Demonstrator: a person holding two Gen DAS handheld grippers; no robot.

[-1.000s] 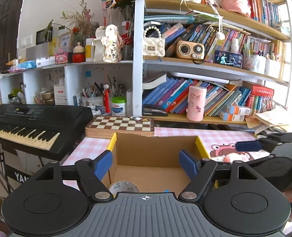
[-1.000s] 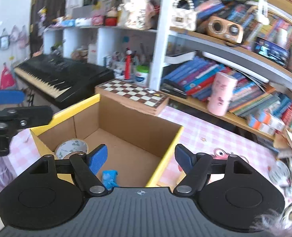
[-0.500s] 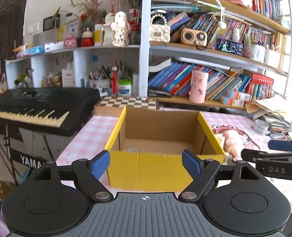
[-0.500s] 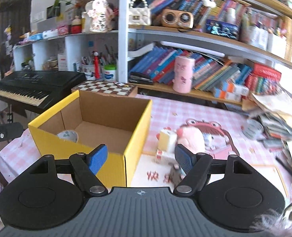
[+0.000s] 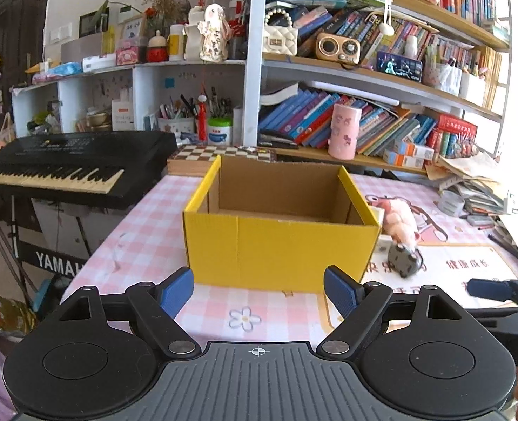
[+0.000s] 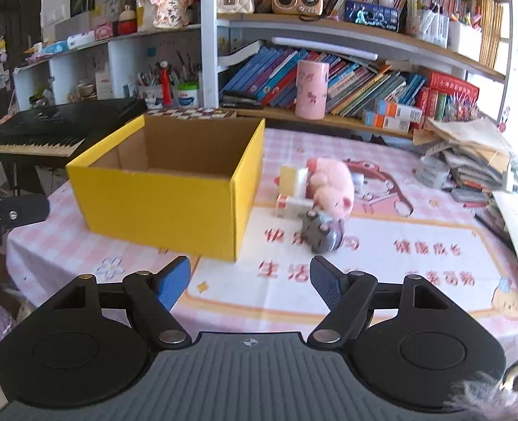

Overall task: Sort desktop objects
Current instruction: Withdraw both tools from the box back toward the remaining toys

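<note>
We see a yellow cardboard box [image 5: 280,245] standing open-topped on the bench [image 5: 146,238], which is covered with a pink checked cloth. From both views only the box's brown inner walls show; we cannot see its floor, so we cannot tell what lies in it. Just to the right of the box sits a small heap of things: a pink plush toy [image 6: 332,184], a white and yellow block [image 6: 292,179] against its left side, and a small grey toy [image 6: 322,235] in front of it, blurred.

Behind the box a chessboard [image 5: 220,152] lies at the foot of the shelf. On the lowest shelf a pink cup [image 6: 311,89] stands upright in front of leaning books, and to the left a pen holder [image 5: 176,124] is crowded with pens beside a white tub with a green lid [image 5: 219,129]. A black keyboard [image 5: 69,165] stands left of the bench, with "YAMAH" readable on its stand below. The mat [image 6: 381,263] under the toys carries red Chinese characters, too blurred for us to read with confidence.

Our left gripper [image 5: 259,289] hovers before the box's front wall, its jaws opening with nothing between them. Our right gripper [image 6: 250,280] hangs over the mat, short of the toys, jaws apart and empty.
</note>
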